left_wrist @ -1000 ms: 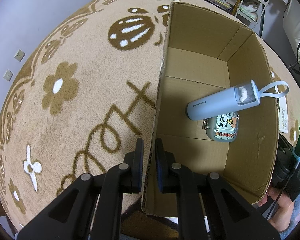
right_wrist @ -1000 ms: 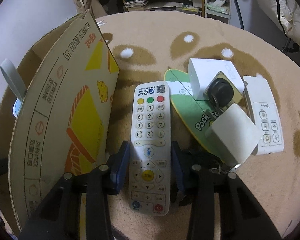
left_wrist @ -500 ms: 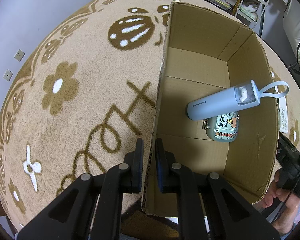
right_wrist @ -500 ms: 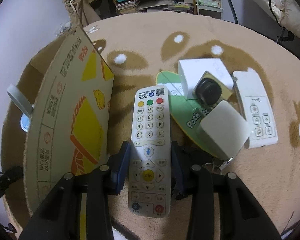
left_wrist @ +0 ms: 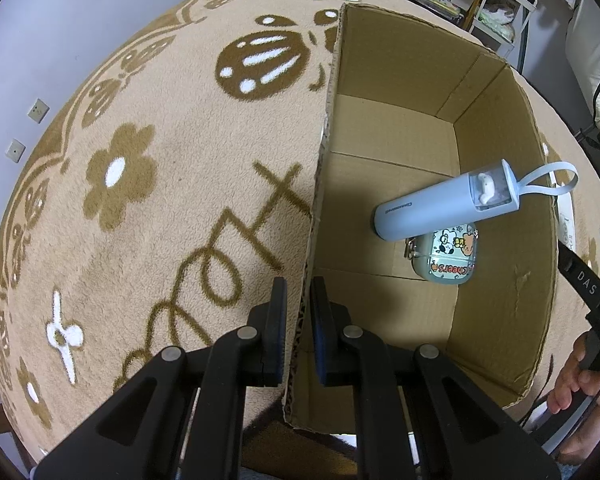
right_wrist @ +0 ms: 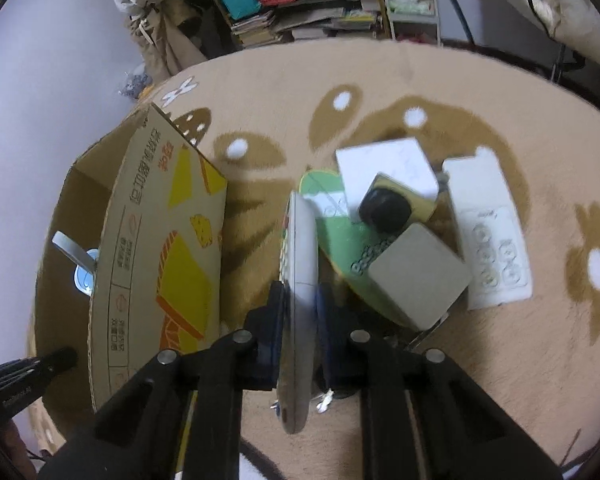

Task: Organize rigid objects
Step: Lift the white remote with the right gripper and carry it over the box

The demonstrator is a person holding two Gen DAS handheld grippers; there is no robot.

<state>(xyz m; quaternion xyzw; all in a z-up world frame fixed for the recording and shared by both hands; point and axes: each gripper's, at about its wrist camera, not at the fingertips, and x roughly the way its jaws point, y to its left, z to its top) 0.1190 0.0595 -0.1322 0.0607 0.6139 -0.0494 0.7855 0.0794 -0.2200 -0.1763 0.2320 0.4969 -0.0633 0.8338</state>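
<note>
Since half a second ago our right gripper [right_wrist: 300,304] has closed on the remote [right_wrist: 298,280], turning it edge-up above the rug; our left gripper [left_wrist: 298,300] pinches the box [left_wrist: 500,320] wall, ready for loading

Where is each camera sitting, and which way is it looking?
Left wrist: sits on the left gripper, looking steeply down its fingers, shut on the cardboard box wall; a hand shows at right.
Right wrist: sits on the right gripper, looking down at the rug; its jaws have just closed on the white remote, now edge-on.
Shared: the box, rug and blue bottle.
</note>
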